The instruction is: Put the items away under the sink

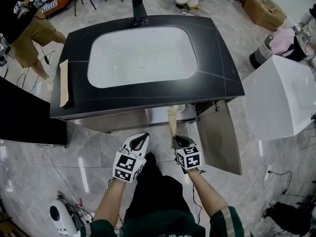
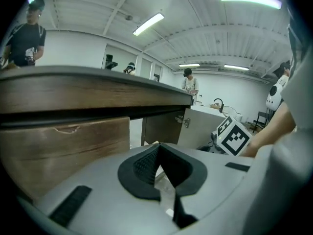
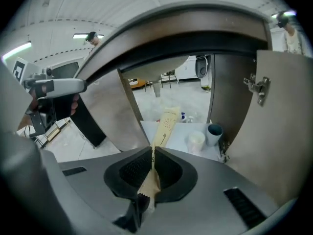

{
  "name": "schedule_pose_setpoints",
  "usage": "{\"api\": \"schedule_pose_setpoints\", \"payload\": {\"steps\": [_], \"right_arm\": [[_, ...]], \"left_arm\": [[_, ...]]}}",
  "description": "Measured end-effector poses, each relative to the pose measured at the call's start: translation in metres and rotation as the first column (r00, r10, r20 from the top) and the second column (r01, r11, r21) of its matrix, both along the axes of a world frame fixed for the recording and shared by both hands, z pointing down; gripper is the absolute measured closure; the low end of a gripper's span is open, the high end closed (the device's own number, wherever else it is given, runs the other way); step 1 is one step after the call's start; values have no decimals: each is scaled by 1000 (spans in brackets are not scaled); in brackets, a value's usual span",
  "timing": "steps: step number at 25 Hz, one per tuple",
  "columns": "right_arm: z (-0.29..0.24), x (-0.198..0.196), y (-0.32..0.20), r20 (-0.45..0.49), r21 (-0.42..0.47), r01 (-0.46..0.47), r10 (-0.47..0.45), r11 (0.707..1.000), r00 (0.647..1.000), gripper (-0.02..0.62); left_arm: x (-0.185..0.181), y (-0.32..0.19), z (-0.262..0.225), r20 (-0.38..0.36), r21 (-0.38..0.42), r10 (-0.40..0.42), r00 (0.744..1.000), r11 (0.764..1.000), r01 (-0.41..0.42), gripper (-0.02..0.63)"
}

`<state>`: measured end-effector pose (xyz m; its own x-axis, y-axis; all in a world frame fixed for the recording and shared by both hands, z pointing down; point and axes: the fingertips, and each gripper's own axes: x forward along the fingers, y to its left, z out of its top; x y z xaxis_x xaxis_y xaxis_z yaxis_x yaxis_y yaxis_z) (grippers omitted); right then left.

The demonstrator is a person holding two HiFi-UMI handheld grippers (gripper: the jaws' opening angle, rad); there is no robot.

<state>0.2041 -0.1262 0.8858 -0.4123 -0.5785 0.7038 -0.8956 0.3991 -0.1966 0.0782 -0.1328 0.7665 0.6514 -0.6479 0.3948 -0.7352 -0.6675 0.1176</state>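
A long tan paper packet [image 1: 172, 121] is pinched at its lower end by my right gripper [image 1: 178, 141], which is shut on it. In the right gripper view the packet [image 3: 165, 124] points from my right gripper [image 3: 152, 153] into the open cabinet [image 3: 171, 131] under the sink. A white cup [image 3: 195, 142] and a grey-blue cup [image 3: 213, 133] stand on the cabinet's white floor. My left gripper [image 1: 141, 139] hangs beside the right one, in front of the closed cabinet front [image 1: 116, 120]; in its own view the left gripper [image 2: 159, 151] is shut with nothing in it. A second tan packet [image 1: 63, 83] lies on the black countertop [image 1: 222, 78], left of the white sink [image 1: 143, 56].
The cabinet's right door [image 1: 219, 137] stands open toward me, right of the right gripper. A white box [image 1: 281, 98] stands further right. A person [image 1: 24, 28] is at the back left, and a white device [image 1: 61, 218] lies on the floor near my left leg.
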Motion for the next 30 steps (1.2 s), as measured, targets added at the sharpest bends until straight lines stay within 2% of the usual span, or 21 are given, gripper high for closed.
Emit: {"api": "schedule_pose_setpoints", "payload": {"steps": [9, 16, 24, 30], "right_arm": [[126, -4, -75, 0, 30, 4, -4, 1000, 1000, 541], [196, -1, -135, -18, 51, 22, -21, 998, 1000, 541], [261, 15, -179, -58, -26, -50, 48, 998, 997, 541], [287, 19, -185, -91, -54, -86, 81, 995, 993, 540]], "left_arm": [[6, -40, 113, -18, 51, 38, 999, 998, -37, 595], [21, -56, 186, -17, 85, 77, 997, 994, -76, 595], [15, -53, 225, -11, 76, 61, 998, 995, -60, 595], [3, -49, 237, 9, 66, 46, 999, 997, -47, 595]]}}
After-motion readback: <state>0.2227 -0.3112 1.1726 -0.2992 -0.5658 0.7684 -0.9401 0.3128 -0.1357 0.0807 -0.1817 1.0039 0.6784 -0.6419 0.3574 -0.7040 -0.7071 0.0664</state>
